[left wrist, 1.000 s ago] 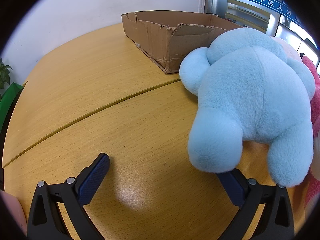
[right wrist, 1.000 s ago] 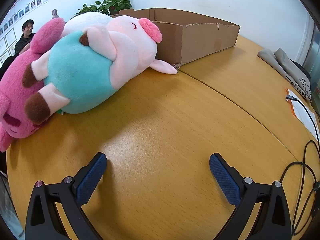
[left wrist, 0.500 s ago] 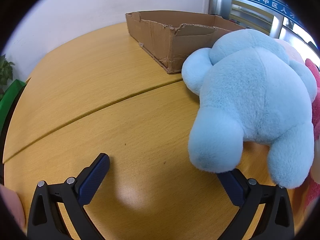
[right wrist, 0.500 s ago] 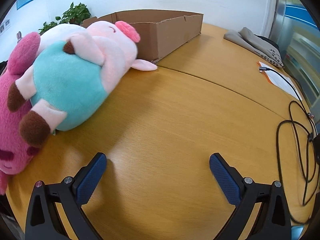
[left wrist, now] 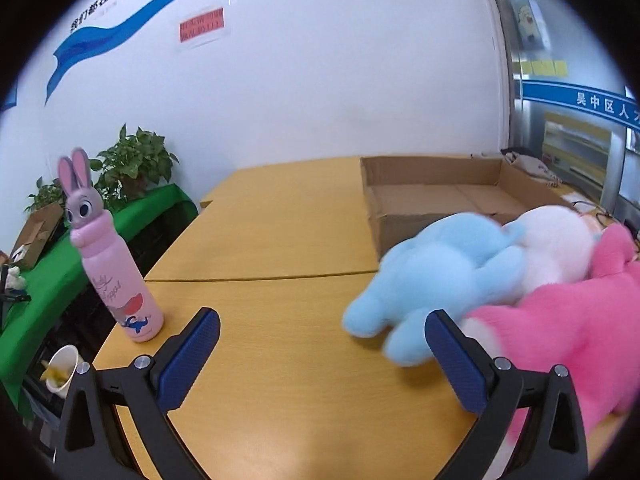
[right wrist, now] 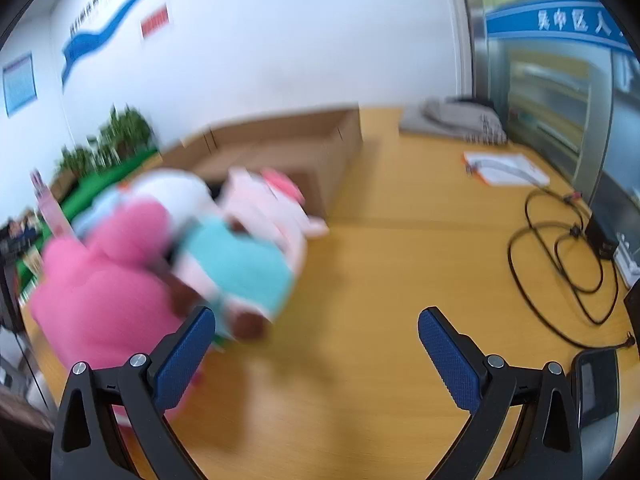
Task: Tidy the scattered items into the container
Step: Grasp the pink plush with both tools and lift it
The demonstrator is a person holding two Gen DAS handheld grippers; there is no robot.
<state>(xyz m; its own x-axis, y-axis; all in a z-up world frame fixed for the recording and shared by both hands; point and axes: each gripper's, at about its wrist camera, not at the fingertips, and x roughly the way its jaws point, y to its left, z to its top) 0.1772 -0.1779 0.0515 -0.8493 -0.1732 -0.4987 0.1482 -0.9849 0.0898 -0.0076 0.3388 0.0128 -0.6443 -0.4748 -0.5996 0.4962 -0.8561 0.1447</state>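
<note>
Open brown cardboard box point(left wrist: 448, 196) sitting behind piled plush toys: light-blue plush point(left wrist: 432, 276), pink plush point(left wrist: 560, 332). Left gripper point(left wrist: 322, 344) and right gripper point(right wrist: 316, 342) hovering, fingers spread, holding nothing.

A pink bottle with a rabbit-head cap point(left wrist: 116, 264) stands upright near the left edge of the desk point(left wrist: 280, 360). Beyond that edge, leafy potted plants point(left wrist: 132, 164) sit on a green-covered surface point(left wrist: 48, 276), and a paper cup point(left wrist: 60, 372) shows lower down. Toward the desk's right edge lie a coiled black cable point(right wrist: 560, 256), white papers point(right wrist: 508, 170) and a grey folded bag point(right wrist: 460, 118).
</note>
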